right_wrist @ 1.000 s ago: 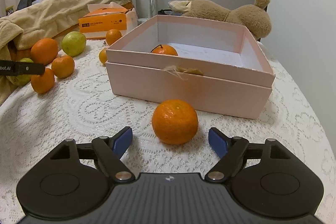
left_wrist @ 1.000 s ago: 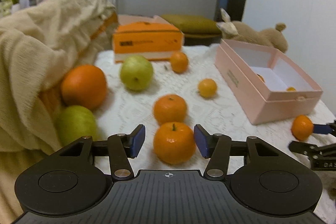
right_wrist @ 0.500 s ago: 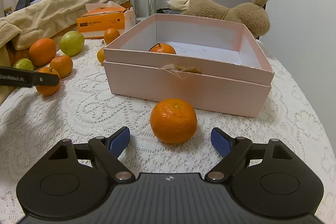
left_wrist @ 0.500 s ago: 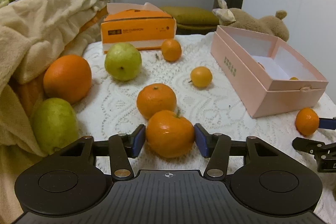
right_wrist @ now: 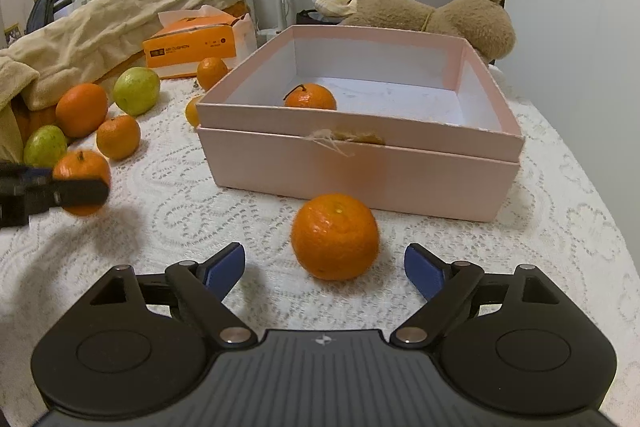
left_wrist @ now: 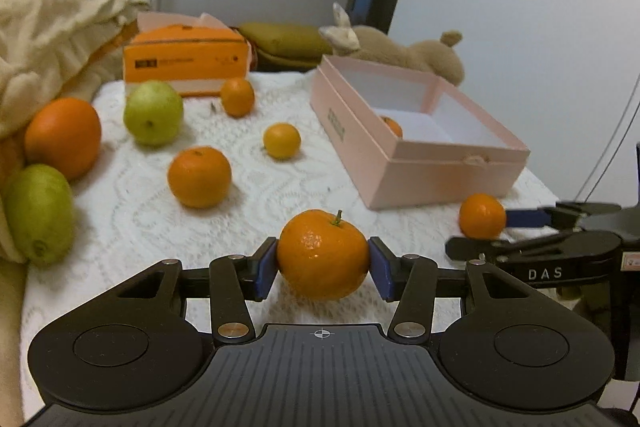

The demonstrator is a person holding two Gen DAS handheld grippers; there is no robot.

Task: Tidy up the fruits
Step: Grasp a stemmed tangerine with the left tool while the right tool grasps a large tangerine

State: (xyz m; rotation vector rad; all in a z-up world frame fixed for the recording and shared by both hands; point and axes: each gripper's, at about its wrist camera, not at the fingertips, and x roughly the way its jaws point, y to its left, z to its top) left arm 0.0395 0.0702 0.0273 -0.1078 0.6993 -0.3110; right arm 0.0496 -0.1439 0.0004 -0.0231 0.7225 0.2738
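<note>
While my left fingers [left_wrist: 322, 269] clench a stemmed mandarin [left_wrist: 322, 254] between their blue pads, lifted clear of the lace-covered worktop [right_wrist: 168, 211], loose fruit lies to their left: two green pears [left_wrist: 38, 209], a big orange [left_wrist: 63, 137], and smaller mandarins. Rightwards stands the open pink box [right_wrist: 360, 167], with one mandarin [right_wrist: 310, 97] already inside against its near wall. Just in front of that box sits another mandarin [right_wrist: 335, 235], and my right fingers [right_wrist: 324, 269] stand released either side of it, having just been widening, pads not touching the peel. I judge this a carry-and-pick step: next, my left needs to travel over the box rim and let go low, while my right must advance, then close.
</note>
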